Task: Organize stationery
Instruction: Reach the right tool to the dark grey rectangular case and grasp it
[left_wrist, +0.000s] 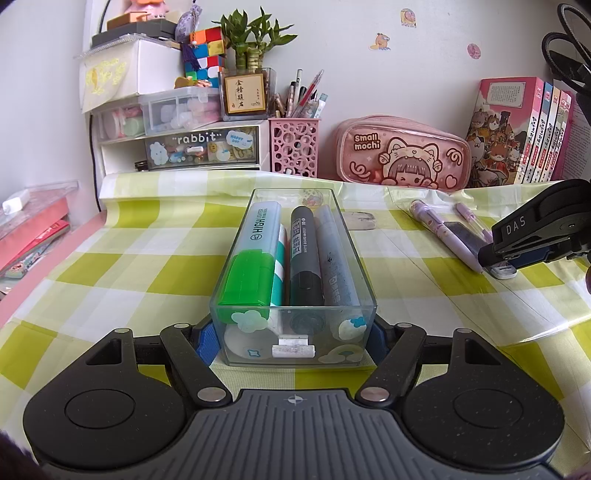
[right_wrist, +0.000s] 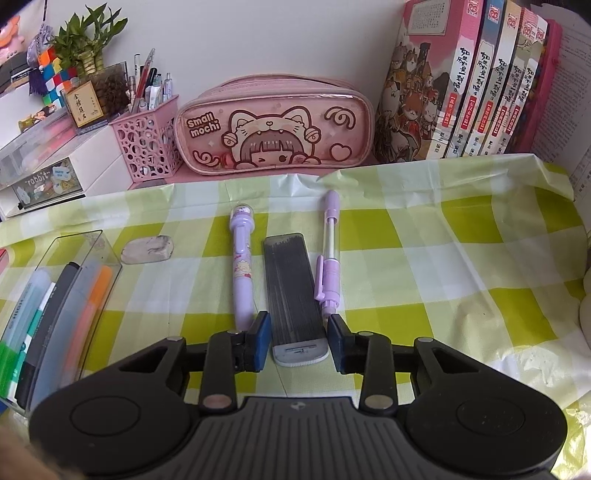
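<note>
A clear plastic box (left_wrist: 364, 295) sits on the green checked cloth. It holds a green highlighter (left_wrist: 247, 288), a black marker (left_wrist: 303, 258) and a grey marker (left_wrist: 336, 258). My left gripper (left_wrist: 293, 341) is shut on the near end of this box, with a blue pad against each side wall. To the right, a dark flat lead-refill case (right_wrist: 293, 291) lies between a purple pen (right_wrist: 242, 269) and a purple clear-barrel pen (right_wrist: 330, 258). My right gripper (right_wrist: 299, 341) is open and straddles the near end of the case, with a gap on both sides.
A smudged eraser (right_wrist: 147, 249) lies beyond the box. Along the wall stand a pink pencil case (right_wrist: 273, 125), a pink pen holder (right_wrist: 146, 147), a row of books (right_wrist: 461, 81) and a white drawer unit (left_wrist: 177, 147).
</note>
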